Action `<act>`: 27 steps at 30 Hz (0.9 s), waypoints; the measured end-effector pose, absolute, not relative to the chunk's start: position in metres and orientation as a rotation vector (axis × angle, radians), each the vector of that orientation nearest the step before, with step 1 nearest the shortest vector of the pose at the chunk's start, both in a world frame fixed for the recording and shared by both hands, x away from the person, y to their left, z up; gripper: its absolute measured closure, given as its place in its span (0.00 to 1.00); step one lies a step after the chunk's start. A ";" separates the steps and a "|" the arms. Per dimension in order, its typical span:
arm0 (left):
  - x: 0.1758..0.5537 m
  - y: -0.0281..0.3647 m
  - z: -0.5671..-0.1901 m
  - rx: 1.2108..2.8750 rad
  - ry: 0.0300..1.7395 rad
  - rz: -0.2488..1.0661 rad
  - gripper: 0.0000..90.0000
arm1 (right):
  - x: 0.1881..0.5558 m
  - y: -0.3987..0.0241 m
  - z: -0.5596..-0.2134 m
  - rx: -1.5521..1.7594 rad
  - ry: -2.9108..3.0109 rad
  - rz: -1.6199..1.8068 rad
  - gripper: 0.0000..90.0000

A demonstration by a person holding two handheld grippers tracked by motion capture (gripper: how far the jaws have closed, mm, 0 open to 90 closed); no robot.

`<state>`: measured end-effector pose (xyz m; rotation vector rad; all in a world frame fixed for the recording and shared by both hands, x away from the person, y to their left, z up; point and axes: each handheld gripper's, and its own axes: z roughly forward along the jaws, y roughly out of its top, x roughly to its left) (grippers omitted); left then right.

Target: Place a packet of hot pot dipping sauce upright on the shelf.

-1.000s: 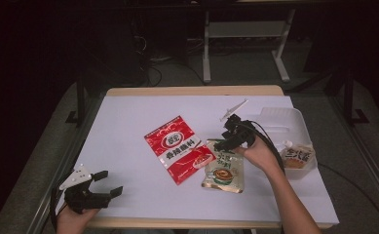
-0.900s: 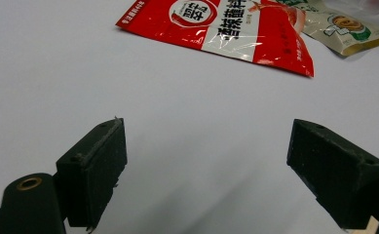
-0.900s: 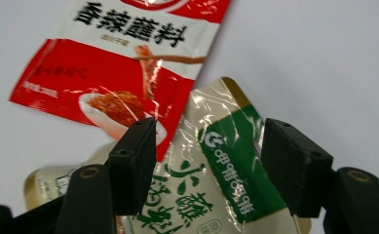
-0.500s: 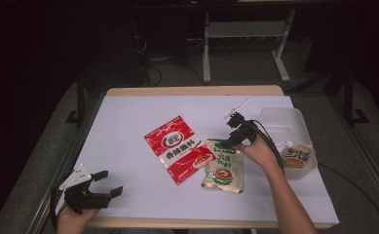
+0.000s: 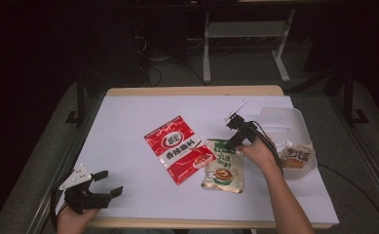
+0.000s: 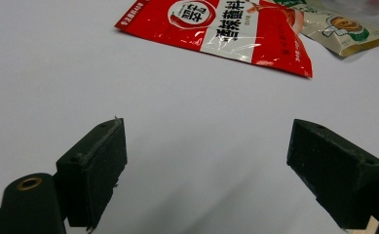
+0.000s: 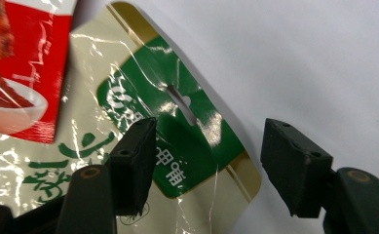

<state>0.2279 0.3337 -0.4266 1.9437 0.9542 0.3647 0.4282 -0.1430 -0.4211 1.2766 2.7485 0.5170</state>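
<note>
jaws on the right gripper (image 7: 204,165) are open, straddling the top corner of the green-and-cream pouch (image 7: 143,141), not pinching yet. looks like the reach-in step; next it needs to drop and close. left gripper (image 6: 206,170) gapes empty, red pouch (image 6: 226,29) well ahead.

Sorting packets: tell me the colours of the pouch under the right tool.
Cream pouch with a green label and gold edge; clearest in the right gripper view.

- A red seasoning packet (image 5: 179,148) lies flat near the middle of a white-covered table (image 5: 128,122).
- A clear plastic container (image 5: 284,122) sits at the table's right side, a small spouted pouch (image 5: 296,157) inside it.
</note>
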 end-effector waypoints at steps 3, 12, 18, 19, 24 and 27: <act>0.228 0.334 -0.427 1.942 0.956 0.363 0.16 | 0.430 -0.142 -0.425 1.291 2.755 0.485 0.44; 0.227 0.331 -0.427 1.939 0.949 0.367 0.16 | 0.427 -0.140 -0.424 1.246 2.731 0.470 0.58; 0.227 0.328 -0.427 1.952 0.939 0.367 0.16 | 0.422 -0.138 -0.424 1.263 2.712 0.505 0.71; 0.227 0.328 -0.427 1.951 0.939 0.368 0.16 | 0.422 -0.138 -0.424 1.257 2.720 0.501 0.74; 0.227 0.329 -0.427 1.952 0.941 0.367 0.16 | 0.422 -0.134 -0.423 1.241 2.757 0.503 0.91; 0.227 0.329 -0.426 1.952 0.943 0.366 0.16 | 0.421 -0.134 -0.424 1.237 2.766 0.528 0.95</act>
